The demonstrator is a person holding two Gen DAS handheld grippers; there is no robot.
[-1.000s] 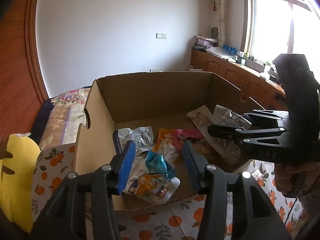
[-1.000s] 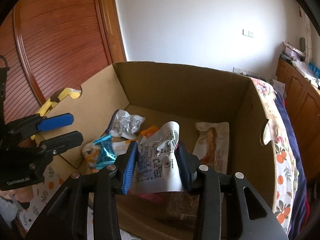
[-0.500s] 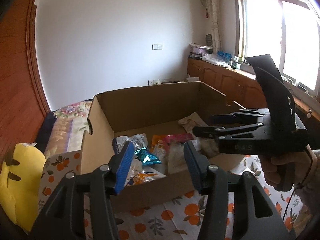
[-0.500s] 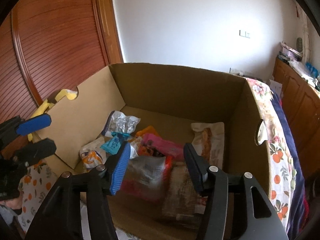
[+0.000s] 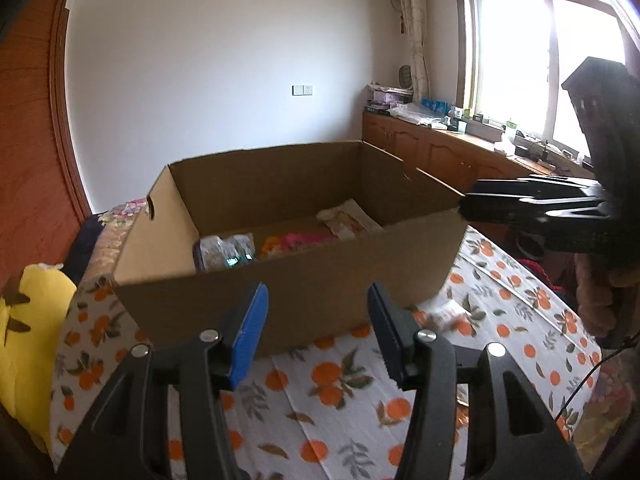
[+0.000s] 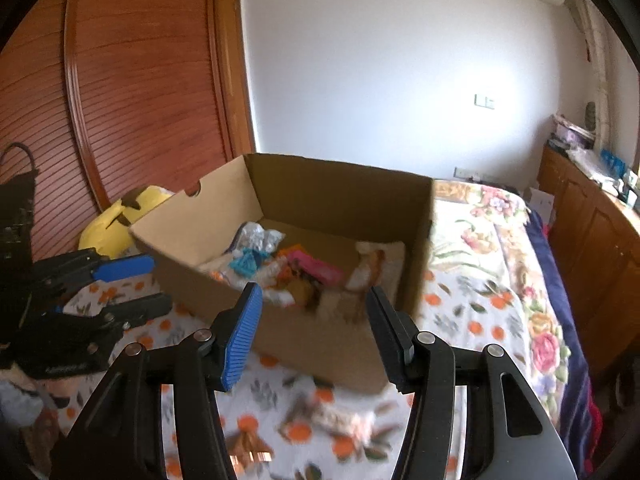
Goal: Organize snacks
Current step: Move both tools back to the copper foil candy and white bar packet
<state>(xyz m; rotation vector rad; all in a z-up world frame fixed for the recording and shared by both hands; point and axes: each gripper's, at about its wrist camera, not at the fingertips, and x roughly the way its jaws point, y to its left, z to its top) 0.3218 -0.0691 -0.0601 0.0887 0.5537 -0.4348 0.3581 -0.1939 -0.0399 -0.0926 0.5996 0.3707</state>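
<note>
Both the left tongs (image 5: pixel 316 332) and right tongs (image 6: pixel 314 330) stand spread and empty before the cardboard box (image 5: pixel 320 292) on the bed (image 6: pixel 480 240). Snack packets (image 6: pixel 280 268) heaped inside at twelve o'clock look light, crinkly and slippery, best pinched by a sealed edge; another small packet (image 5: pixel 446 314) lies on the bedspread at two o'clock.

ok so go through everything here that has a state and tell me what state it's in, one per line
cardboard box: open-topped, upright on the orange-print cloth, snacks inside
left claw: open, empty
right claw: open, empty
pink snack packet: lying in the box
silver snack packet: lying in the box, by the left wall
small wrapper: on the cloth, outside the box
</note>
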